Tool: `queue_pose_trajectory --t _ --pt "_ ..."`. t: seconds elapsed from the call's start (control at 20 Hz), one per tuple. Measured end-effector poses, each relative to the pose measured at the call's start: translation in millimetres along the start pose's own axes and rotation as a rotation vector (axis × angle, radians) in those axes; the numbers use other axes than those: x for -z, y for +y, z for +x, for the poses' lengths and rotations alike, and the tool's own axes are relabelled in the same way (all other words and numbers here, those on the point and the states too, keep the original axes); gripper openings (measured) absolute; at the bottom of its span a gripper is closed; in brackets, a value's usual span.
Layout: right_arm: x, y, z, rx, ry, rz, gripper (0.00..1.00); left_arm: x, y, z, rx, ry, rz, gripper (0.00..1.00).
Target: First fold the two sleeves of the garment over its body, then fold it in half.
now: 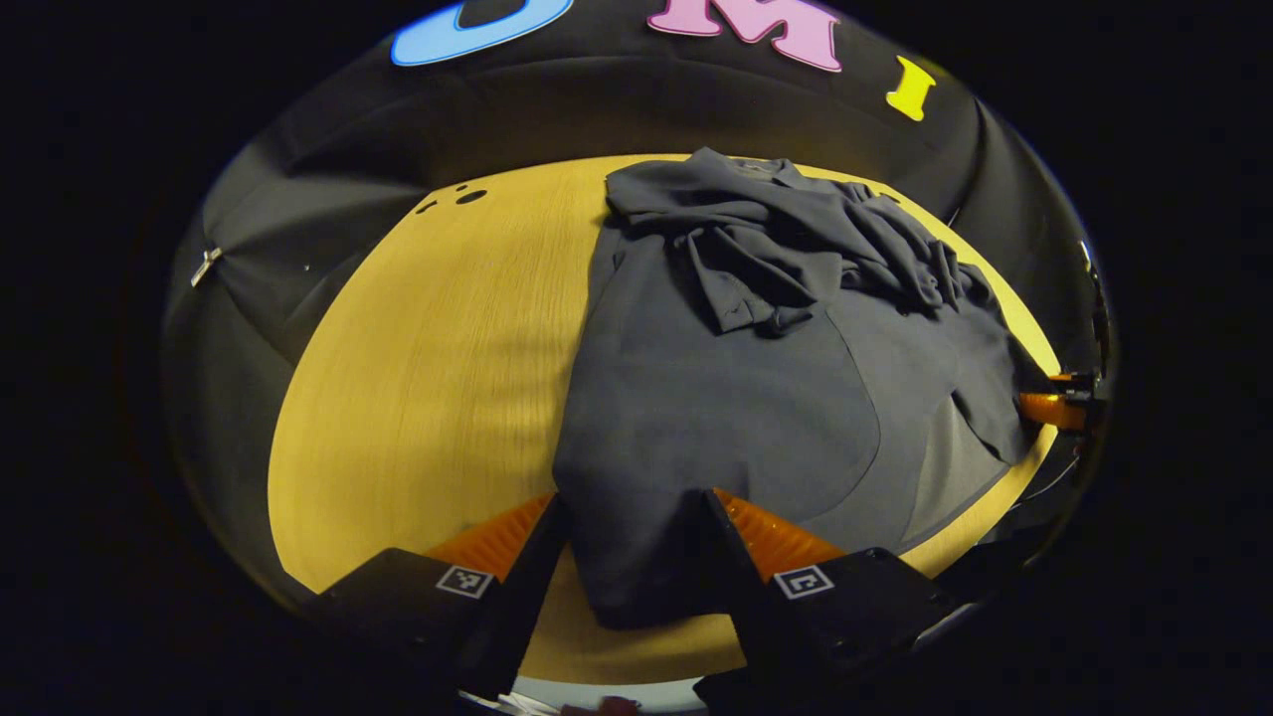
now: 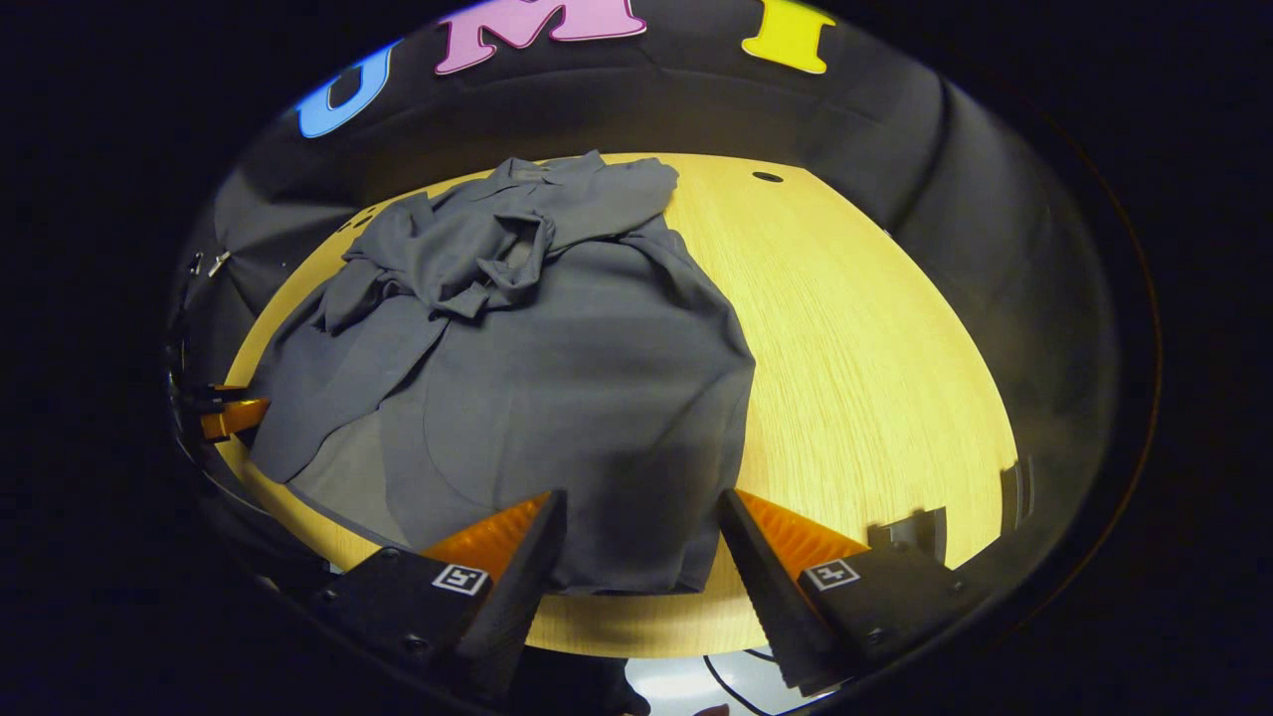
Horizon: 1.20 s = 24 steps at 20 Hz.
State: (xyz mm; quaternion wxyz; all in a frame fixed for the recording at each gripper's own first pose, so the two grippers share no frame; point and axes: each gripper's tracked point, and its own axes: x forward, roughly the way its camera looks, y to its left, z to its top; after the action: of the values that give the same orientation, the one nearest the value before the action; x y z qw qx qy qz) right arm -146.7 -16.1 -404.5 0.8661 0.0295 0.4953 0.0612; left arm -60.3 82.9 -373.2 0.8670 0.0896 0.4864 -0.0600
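Observation:
A dark grey garment [image 1: 716, 398] lies on the yellow wooden table [image 1: 438, 338], hem toward me. Both sleeves [image 1: 786, 249] are bunched on top of its body at the far end. My left gripper [image 1: 635, 502] is open low over the near left hem corner, with cloth lying between its fingers. In the right gripper view the garment [image 2: 557, 368] spreads left of centre, its crumpled sleeves [image 2: 467, 249] at the far end. My right gripper [image 2: 641, 497] is open over the near right hem corner. Each gripper appears at the other view's edge: right gripper [image 1: 1059, 403], left gripper [image 2: 229, 413].
Bare table [image 2: 855, 328] stretches right of the garment, and more lies to its left. Small holes [image 1: 470, 196] [image 2: 767, 177] mark the table's far side. The table's front edge runs just under both grippers, with a cable [image 2: 731, 676] below it. Black cloth walls surround the table.

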Motion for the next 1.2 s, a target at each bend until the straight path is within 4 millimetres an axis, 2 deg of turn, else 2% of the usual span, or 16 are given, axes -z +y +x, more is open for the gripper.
queue_pose_trajectory --t 0.05,0.15,0.2,0.3,0.35,0.5,0.55,0.6,0.75,0.8,0.95,1.05,1.2 --pt "-1 -1 1 0.000 -0.005 0.000 0.98 -1 0 1 -0.007 0.004 -0.009 0.88" --pt "-2 3 5 -0.010 -0.007 0.003 0.95 -1 -15 2 0.025 0.018 0.035 0.84" --pt "-3 10 6 -0.038 -0.006 -0.006 0.89 -2 -24 2 0.042 0.018 0.074 0.61" --pt "-5 28 4 -0.102 0.013 -0.017 0.35 -5 -31 5 0.037 0.013 0.129 0.16" --pt "-5 29 6 -0.117 0.013 -0.014 0.08 -5 -30 5 0.038 0.012 0.151 0.08" --pt "-2 28 3 -0.139 0.030 0.005 0.07 1 -28 0 0.060 0.021 0.110 0.06" --pt "4 25 -1 -0.137 0.037 -0.010 0.01 7 -25 -5 0.060 0.034 0.098 0.06" --pt "11 23 -6 -0.141 0.040 -0.029 0.06 11 -25 -9 0.070 0.041 0.081 0.06" --pt "31 24 -28 -0.164 0.049 -0.034 0.07 24 -24 -25 0.102 0.058 0.043 0.05" --pt "34 24 -35 -0.170 0.050 -0.020 0.07 35 -27 -35 0.111 0.069 0.036 0.05" --pt "31 17 -46 -0.182 0.064 0.009 0.07 52 -31 -55 0.139 0.103 0.009 0.05" --pt "18 17 -48 -0.198 0.053 0.011 0.06 46 -33 -64 0.159 0.111 -0.019 0.06" --pt "-7 20 -64 -0.217 -0.010 0.037 0.06 26 -37 -81 0.175 0.065 -0.050 0.05"
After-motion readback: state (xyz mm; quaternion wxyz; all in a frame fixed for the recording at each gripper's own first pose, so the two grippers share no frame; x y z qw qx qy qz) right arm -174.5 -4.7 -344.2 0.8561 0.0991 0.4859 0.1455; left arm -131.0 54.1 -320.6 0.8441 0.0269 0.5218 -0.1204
